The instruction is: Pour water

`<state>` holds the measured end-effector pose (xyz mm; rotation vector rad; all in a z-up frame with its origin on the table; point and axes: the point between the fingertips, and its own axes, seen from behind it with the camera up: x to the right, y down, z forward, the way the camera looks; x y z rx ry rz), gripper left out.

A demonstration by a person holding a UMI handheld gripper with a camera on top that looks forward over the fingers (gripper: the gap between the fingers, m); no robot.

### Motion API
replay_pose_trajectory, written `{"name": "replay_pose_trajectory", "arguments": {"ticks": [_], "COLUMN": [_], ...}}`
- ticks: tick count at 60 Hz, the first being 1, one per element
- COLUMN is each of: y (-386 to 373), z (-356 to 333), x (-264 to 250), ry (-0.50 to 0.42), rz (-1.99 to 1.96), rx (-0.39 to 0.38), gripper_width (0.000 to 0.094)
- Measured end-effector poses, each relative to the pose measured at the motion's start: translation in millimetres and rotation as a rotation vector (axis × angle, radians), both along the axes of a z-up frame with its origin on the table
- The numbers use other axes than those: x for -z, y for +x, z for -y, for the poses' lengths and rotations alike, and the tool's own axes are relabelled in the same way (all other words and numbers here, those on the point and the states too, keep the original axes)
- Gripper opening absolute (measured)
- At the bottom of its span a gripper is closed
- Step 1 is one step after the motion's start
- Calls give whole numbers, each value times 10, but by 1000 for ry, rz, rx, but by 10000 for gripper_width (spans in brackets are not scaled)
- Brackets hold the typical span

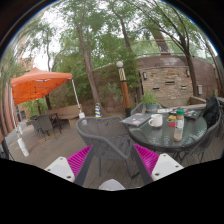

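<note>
Two pink-padded fingers of the tongs (110, 163) stand wide apart with nothing between them. Just beyond them sits a dark mesh chair (103, 135). Past the chair, off to the right, a round glass bench (170, 134) carries a white cup (156, 120) and a few small bottles (178, 119), too small to tell which holds water. Well off to the left, an orange umbrella (38, 85) shades more seating beneath trees.
</note>
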<state>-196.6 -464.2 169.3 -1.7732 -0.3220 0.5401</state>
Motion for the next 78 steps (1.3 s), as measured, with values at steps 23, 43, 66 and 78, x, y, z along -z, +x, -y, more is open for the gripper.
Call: {"name": "replay_pose_trajectory", "arguments": {"ticks": [23,43,66,78], "y": [1270,2460,2430,2397], "z": [-1150,-2840,-3697,-3760], "x": [174,554,810,913], "ry": [61,136,180,146], "rz": [61,178,123,93], "rx": [186,430,499,498], "gripper_width": [829,825,434,396]}}
